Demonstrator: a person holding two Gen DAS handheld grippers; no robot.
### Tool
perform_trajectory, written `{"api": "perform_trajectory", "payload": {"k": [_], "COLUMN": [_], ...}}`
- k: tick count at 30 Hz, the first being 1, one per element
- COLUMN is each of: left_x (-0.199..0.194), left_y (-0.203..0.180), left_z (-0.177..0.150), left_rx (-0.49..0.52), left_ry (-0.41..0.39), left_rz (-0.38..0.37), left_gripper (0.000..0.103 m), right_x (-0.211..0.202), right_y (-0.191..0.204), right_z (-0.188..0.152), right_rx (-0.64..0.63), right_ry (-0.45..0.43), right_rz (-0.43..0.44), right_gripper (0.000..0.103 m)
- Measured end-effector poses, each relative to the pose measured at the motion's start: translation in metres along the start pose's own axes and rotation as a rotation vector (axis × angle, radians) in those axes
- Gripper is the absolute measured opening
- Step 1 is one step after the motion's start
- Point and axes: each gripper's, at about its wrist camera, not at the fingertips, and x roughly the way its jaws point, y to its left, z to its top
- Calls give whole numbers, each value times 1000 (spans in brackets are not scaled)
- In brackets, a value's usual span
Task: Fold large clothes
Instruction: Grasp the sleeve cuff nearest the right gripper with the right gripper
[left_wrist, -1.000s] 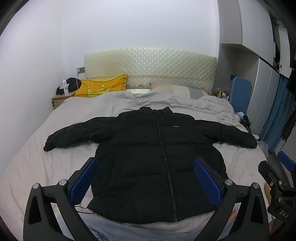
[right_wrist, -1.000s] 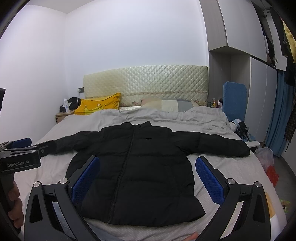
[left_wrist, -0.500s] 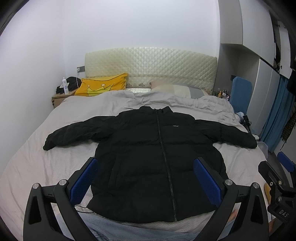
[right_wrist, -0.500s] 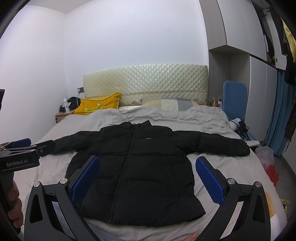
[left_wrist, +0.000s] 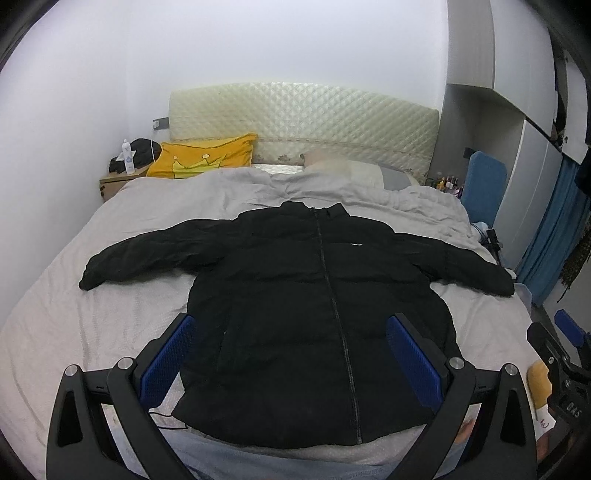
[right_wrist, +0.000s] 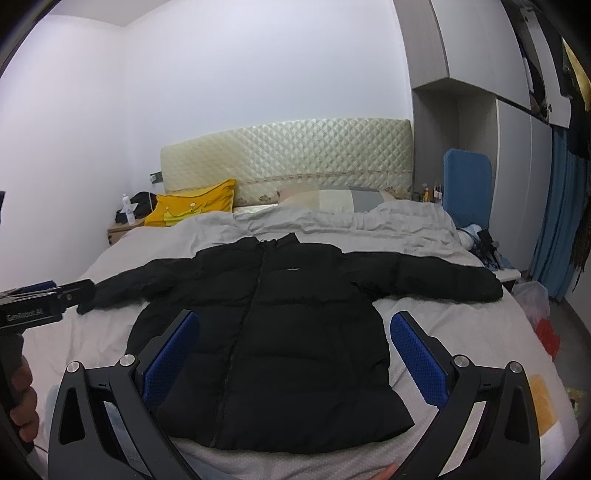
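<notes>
Tongs: our left tongs and right tongs are spread wide, holding nothing.
Jacket: black jacket lies flat ahead, beyond both.
Room: bare bed on both sides.

jacket is matt black puffy quilted cloth, bed sheet soft grey wrinkled fabric, headboard glossy cream diamond-quilted vinyl-looking stuff, left gripper pads textured blue, frame matt black plastic

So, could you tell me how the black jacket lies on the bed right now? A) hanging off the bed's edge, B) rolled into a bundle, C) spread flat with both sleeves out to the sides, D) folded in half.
C: the black jacket lies zipped and front up on the bed, one sleeve stretched out to each side.
</notes>
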Motion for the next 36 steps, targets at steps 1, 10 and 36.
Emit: {"api": "perform_trajectory", "payload": {"k": [1,10,36], "left_x": [2,31,174], "left_y": [0,-4,9], "left_z": [1,27,17], "left_rx": [1,88,14], "left_ry": [1,-105,-97], "left_rz": [-3,-56,-54], "left_gripper": [103,103,103], "right_x": [2,29,168], "right_y": [-3,-39,-254], "right_z": [1,11,48], "right_rx": [4,59,237], "right_ry": [1,14,-20], "right_rz": [-2,-27,-223], "right_gripper": [103,103,98]}}
